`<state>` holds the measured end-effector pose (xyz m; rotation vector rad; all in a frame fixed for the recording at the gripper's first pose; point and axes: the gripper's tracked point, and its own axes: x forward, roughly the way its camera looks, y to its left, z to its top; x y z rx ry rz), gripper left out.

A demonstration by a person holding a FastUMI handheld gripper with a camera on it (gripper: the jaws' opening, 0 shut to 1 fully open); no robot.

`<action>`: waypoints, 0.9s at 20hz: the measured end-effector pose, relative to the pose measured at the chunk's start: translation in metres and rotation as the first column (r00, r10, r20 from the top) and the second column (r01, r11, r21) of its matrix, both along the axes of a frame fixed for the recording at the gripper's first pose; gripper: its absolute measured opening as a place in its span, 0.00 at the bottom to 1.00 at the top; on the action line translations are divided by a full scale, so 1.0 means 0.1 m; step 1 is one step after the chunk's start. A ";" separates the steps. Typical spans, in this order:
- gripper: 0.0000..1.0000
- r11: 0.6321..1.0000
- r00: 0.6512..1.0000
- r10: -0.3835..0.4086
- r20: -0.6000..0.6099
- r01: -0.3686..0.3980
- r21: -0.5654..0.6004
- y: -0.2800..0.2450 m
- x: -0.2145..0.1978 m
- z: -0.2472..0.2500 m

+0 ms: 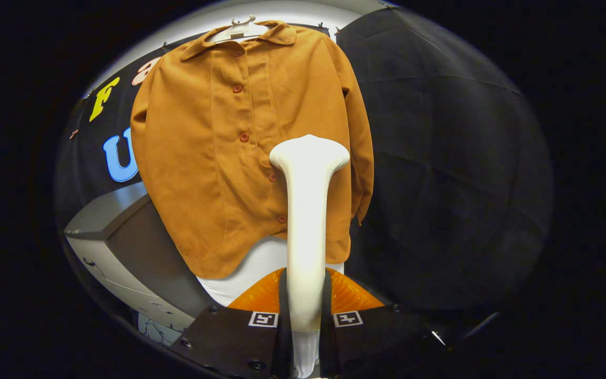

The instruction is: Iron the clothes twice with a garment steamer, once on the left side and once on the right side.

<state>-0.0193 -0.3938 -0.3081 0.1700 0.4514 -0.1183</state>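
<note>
Gripper view looks forward along the claw [305,321] at an orange-brown shirt [229,158] hanging on a pale hanger [240,29] against the black cloth wall [440,158], well beyond the fingers; the shirt is buttoned down its front, its hem falls over something white [261,263] beneath it, and one sleeve hangs at the edge nearest the open stretch of cloth. Below the shirt, off to one side of the claw, a grey cabinet with drawers [124,247] stands at an angle. Closer in, the white garment steamer [307,210] rises upright from between the fingers; its handle is pinched by both of them, which press on it from either side, and its flared head sits in front of the lower button row, slightly to the sleeve side of the placket. Whether the head touches the cloth cannot be told from here.

My reading is that a stroke is under way or about to start, with the head near the middle rather than clearly over one half. The risks follow from that: a pass drifting along the buttons would leave both sides poorly covered; the head could snag a button or the placket edge and pull the shirt off its hanger; the smooth handle might twist in the pinch if the head drags.
</note>
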 end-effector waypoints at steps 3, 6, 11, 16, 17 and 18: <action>0.23 1.000 0.999 -0.018 -0.039 0.018 0.012 0.06 -0.20 -0.10; 0.23 1.000 0.999 -0.027 -0.047 0.027 -0.003 0.11 -0.39 -0.08; 0.23 1.000 1.000 -0.029 -0.013 0.028 -0.009 0.25 -0.56 0.24; 0.23 1.000 0.996 -0.026 0.087 0.027 -0.010 0.52 -0.55 0.84; 0.23 1.000 0.994 -0.023 0.110 0.025 -0.013 0.56 -0.55 0.98; 0.23 1.000 0.991 -0.020 0.130 0.023 -0.018 0.60 -0.55 1.13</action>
